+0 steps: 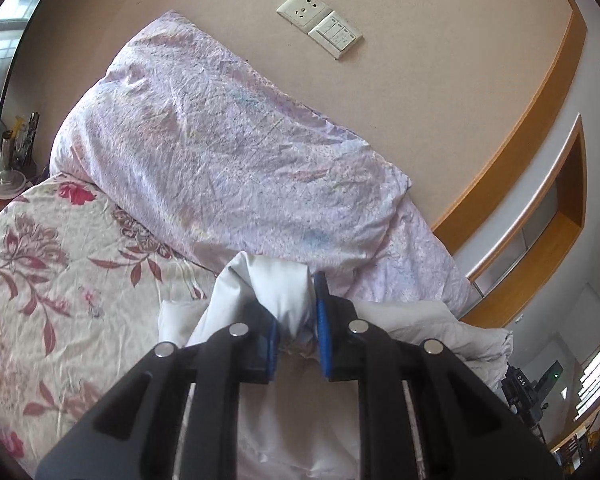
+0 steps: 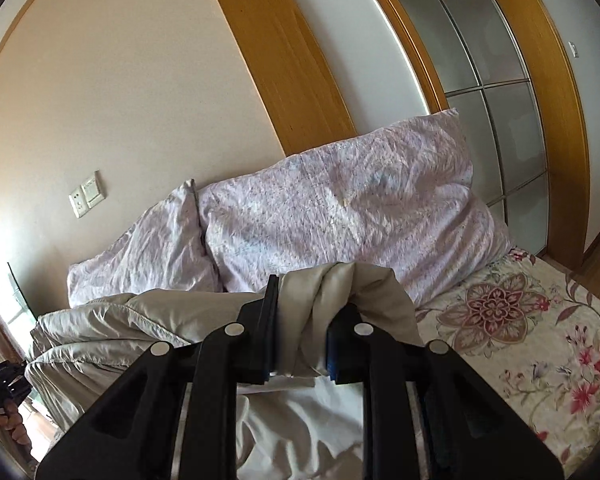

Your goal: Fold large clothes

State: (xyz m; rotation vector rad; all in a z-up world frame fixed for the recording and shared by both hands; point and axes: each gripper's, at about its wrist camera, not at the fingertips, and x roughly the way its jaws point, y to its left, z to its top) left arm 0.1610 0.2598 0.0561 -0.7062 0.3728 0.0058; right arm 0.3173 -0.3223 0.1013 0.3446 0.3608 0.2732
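A: Left gripper (image 1: 296, 320) – status?

B: Clamped on a bunch of the white garment (image 1: 278, 288). Blue pads (image 1: 322, 332) pinch the cloth from both sides, fabric pokes up past the tips.

A: Right gripper (image 2: 300, 320)?

B: Same. Clenched on a twisted wad of that garment (image 2: 320, 308), cloth looks beige-grey in that view, prob. the light. A fold drapes over the right finger.

A: Where's the rest of the garment?

B: Spread betw. the two grippers, on the bed. In right wrist view it trails off left as a padded, quilted-looking mass, w/ a brighter white part under the gripper body. In left wrist view it runs off to the right, crumpled.

A: Bed?

B: Floral sheet (image 1: 60, 280), cream w/ red and pink flowers; also seen at right in the other view (image 2: 520, 320). Garment lies on it.

A: Behind?

B: Two pale lilac pillows (image 2: 340, 216) leaning vs. the wall, side by side, touching. Only one shows fully in left wrist view (image 1: 228, 152), just beyond the gripped cloth.

A: Wall stuff?

B: Socket and switch plate (image 1: 320, 22) above the pillows. Wood trim (image 2: 280, 60) running up the wall, frosted glass door (image 2: 492, 80) at right.

A: Anything else?

B: Person's hand (image 2: 14, 426) at far left edge of right wrist view, holding smth dark. Can't tell more.
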